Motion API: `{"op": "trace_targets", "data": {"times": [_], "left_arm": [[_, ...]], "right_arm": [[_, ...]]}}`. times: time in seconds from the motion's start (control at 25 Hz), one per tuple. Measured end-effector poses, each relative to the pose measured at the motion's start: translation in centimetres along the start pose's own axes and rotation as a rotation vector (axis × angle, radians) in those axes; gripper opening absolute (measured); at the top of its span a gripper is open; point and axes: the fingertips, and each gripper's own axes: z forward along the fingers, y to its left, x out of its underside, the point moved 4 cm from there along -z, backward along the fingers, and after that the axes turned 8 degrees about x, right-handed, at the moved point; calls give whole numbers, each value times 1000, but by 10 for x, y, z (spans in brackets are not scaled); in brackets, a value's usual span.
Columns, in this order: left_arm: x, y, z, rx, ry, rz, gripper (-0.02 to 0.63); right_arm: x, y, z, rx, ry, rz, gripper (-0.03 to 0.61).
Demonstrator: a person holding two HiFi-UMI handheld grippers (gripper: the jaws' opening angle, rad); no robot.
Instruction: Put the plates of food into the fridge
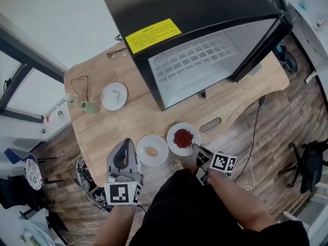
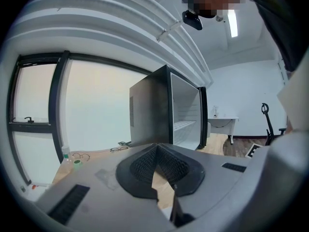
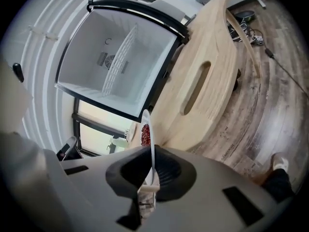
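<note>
The right tool [image 1: 195, 148] is clamped on the near rim of the plate of red food [image 1: 173, 140], at the front edge of the wooden counter [image 1: 138, 118]. In the right gripper view the white plate [image 3: 152, 146] runs edge-on between the closed pads [image 3: 166, 170], with the red food [image 3: 145, 134] heaped beyond them. Whether the plate is clear of the wood or resting on it cannot be made out.

The left tool [image 1: 125, 145] has its jaws drawn together with nothing between them. It points across the counter just to the left of a second plate [image 1: 143, 157], which carries a pale orange lump of food [image 1: 151, 151]. The two plates sit side by side, close but apart.

Farther back on the counter, a third plate [image 1: 106, 100] lies to the left, next to a small green bottle [image 1: 88, 107] and a pair of glasses [image 1: 79, 81]. Another pair of glasses [image 1: 118, 53] lies by the fridge's rear corner.

The black fridge [image 1: 205, 4] stands at the far side of the counter, well apart from the gripped plate. Its door [image 1: 264, 45] is swung open to the right, showing a white interior with a wire shelf [image 1: 192, 60]. A yellow label [image 1: 152, 35] is stuck on its top.
</note>
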Motion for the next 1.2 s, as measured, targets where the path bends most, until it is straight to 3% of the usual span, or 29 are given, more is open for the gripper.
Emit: {"op": "trace_targets", "data": {"times": [0.4,0.96,1.2], "left_arm": [[-14,-8,16,23,-45,-9,3],[-65,-1,36,-28,-140,1,3],[-73,-2,41,-30,-144,15,3]], "right_arm": [[-46,34,-33,-30,-87,-42,31],[-110,87,-52,-100,-117,-133,31],[-126,100,-53,-135,-132,-143,31]]}}
